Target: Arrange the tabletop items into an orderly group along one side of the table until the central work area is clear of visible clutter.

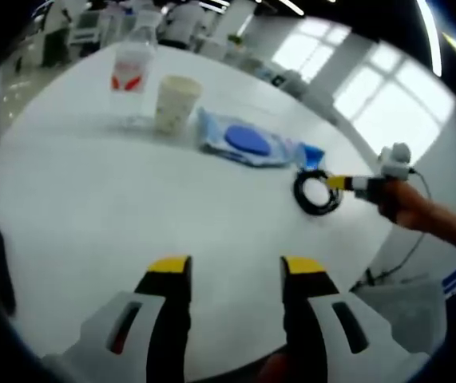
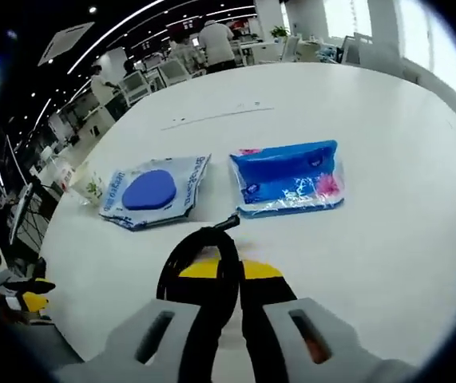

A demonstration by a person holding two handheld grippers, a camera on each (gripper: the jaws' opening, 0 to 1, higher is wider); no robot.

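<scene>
On the white table (image 1: 132,207), seen in the left gripper view, a clear plastic bottle (image 1: 132,76) with a red label stands upright beside an upright cream paper cup (image 1: 175,102), the two close together toward the far side. Just beside the cup lies a flat wet-wipes pack with a blue oval lid (image 2: 154,191), and next to that, seen in the right gripper view, a flat blue tissue pack (image 2: 290,176) with pink print. A coiled black cable (image 2: 204,255) is pinched between yellow-tipped jaws, its loop near the packs.
</scene>
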